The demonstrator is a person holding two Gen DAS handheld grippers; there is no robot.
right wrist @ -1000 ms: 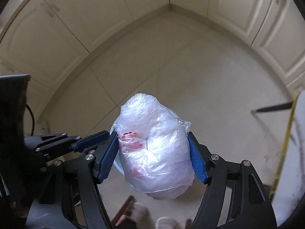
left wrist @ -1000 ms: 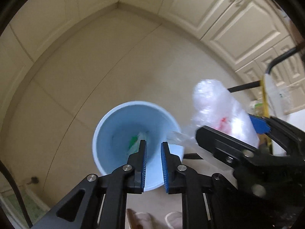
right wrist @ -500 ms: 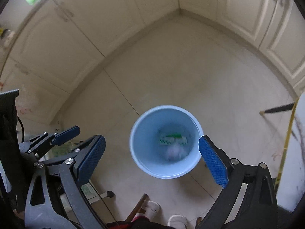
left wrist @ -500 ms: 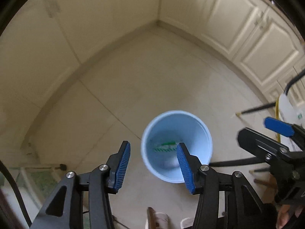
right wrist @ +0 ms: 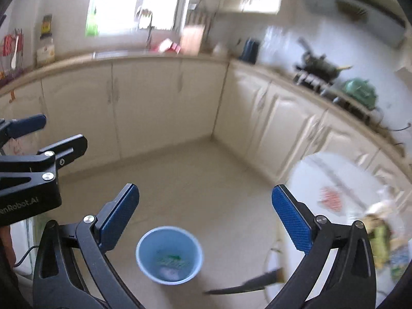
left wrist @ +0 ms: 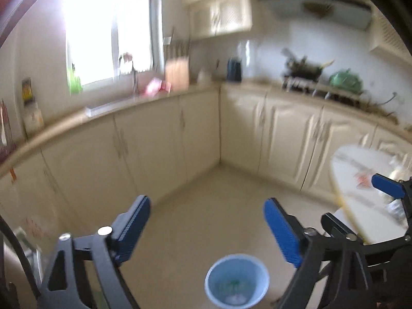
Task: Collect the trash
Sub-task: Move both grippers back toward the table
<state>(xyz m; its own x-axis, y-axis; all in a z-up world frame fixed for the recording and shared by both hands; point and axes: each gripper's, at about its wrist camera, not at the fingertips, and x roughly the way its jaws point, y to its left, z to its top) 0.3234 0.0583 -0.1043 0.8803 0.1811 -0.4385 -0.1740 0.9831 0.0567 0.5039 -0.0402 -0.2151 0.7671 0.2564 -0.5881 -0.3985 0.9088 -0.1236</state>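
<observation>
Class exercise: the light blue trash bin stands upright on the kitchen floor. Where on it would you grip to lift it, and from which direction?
Probably the upper rim of the light blue trash bin, coming from above. It stands upright, mouth open upward; its round body likely outspans the open right gripper, so one finger inside, one outside, pinching the thin wall, seems best.

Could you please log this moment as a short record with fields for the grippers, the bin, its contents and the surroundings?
left gripper: open, holding nothing
right gripper: open, holding nothing
bin: light blue, upright on the tiled floor
bin contents: a whitish lump and something green; blurred, not identifiable
table: white, round, to the right; items on it are blurred
surroundings: cream kitchen cabinets
</observation>
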